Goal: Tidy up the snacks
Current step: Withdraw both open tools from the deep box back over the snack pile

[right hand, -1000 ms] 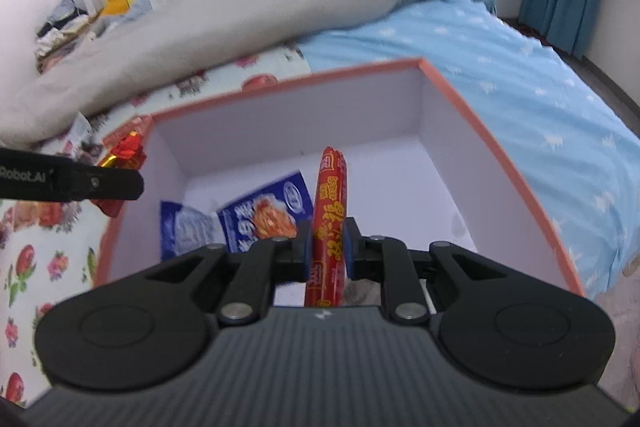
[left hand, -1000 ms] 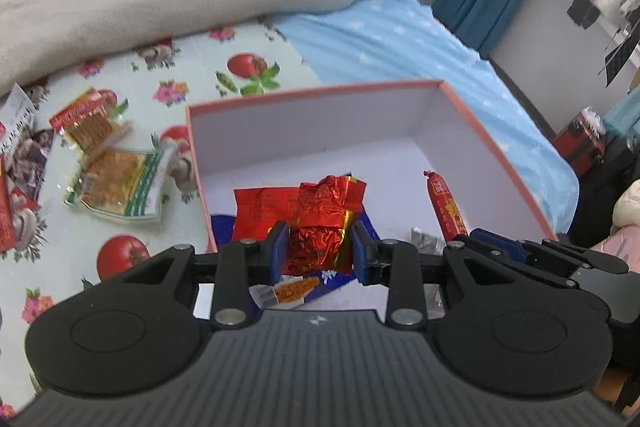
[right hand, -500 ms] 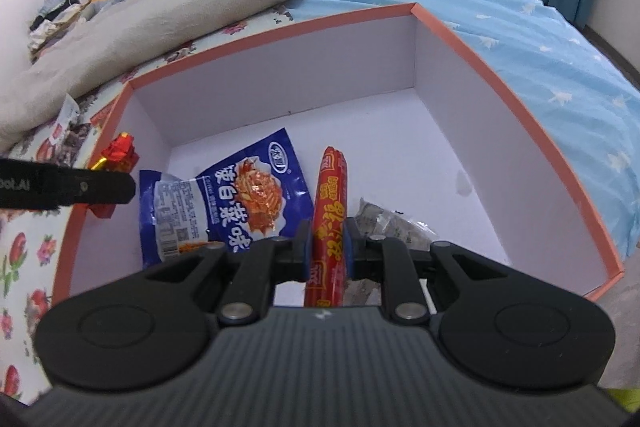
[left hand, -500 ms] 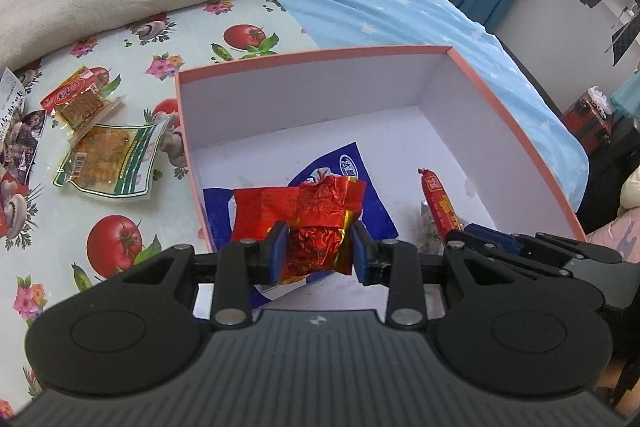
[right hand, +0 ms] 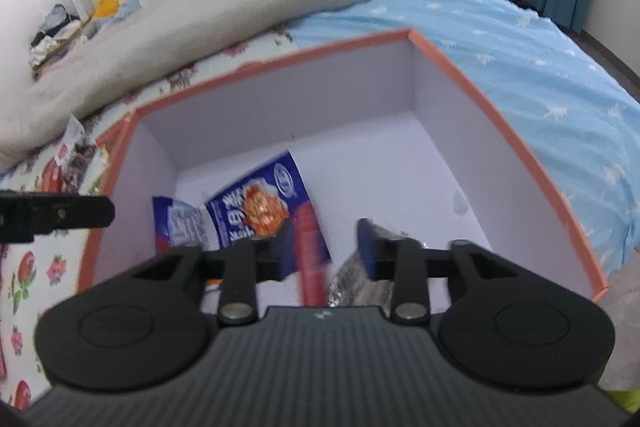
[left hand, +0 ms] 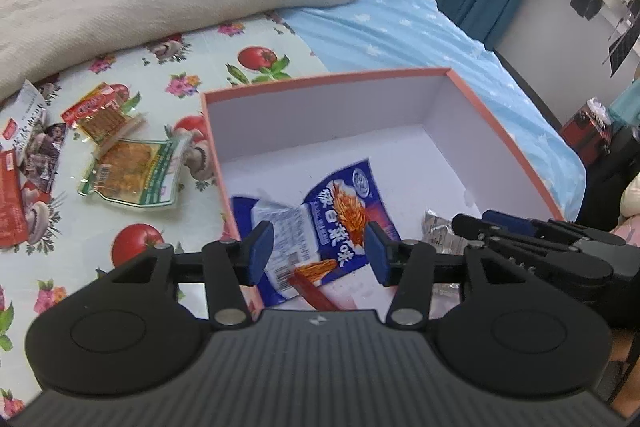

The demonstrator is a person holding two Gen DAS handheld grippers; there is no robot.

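On the bed, the orange-rimmed box (left hand: 500, 131) holds a blue snack packet (left hand: 340, 211) with Chinese print. Both hand-held grippers have just been opening: the left hand-held gripper (left hand: 318, 253) stands apart, empty, above the packet; the right hand-held gripper (right hand: 324, 251) stands apart, the blurred red sausage stick (right hand: 310, 259) loose between its pads. Loose snack packets (left hand: 132, 175) lie on the floral cloth (left hand: 256, 67).

A white box with an orange rim (left hand: 500, 131) sits open on the bed and holds a blue snack packet (left hand: 340, 211) lying flat near its left wall, a red sausage stick (right hand: 310, 259) lying across the packet's near edge, and a silvery wrapper (left hand: 438, 231) to the right. On the flowered cloth left of the box lie a green-edged packet of brown snack (left hand: 134, 175), a smaller red-topped packet (left hand: 100, 115) touching it, and more packets at the far left.
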